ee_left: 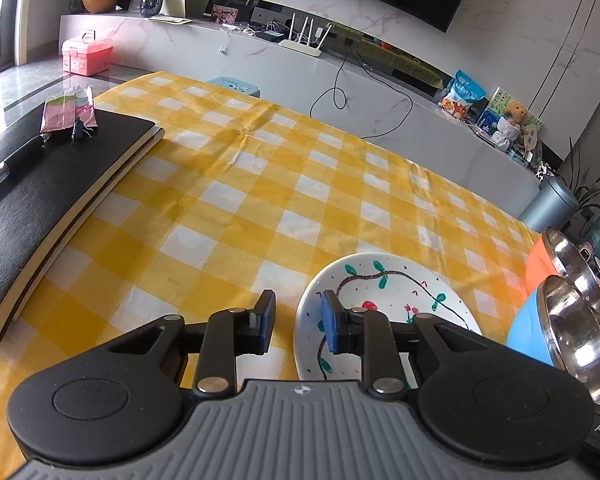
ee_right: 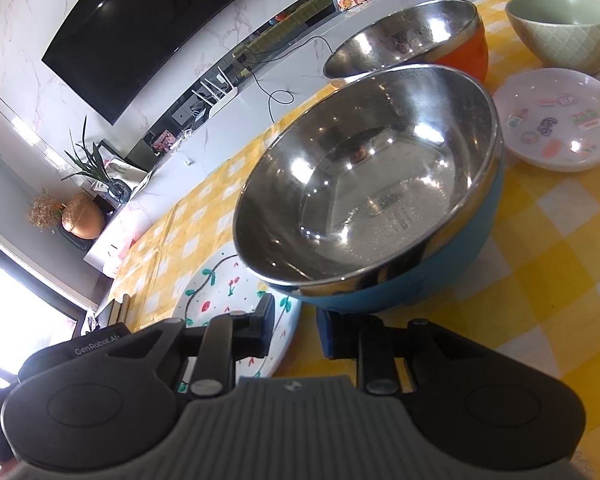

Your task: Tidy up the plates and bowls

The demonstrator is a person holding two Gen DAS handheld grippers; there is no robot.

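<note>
A white plate painted with a vine and cherries lies flat on the yellow checked tablecloth. My left gripper is open and straddles the plate's left rim, one finger over the plate and one outside it, with a gap on both sides. To the plate's right stand a steel bowl with a blue outside and one with an orange outside. In the right wrist view the blue bowl fills the middle, and my right gripper is open just below its near wall, gripping nothing. The plate lies to the left.
Behind the blue bowl are the orange bowl, a pale green bowl and a small white dish with stickers. A black notebook with a pen on it lies at the table's left. A TV console runs behind the table.
</note>
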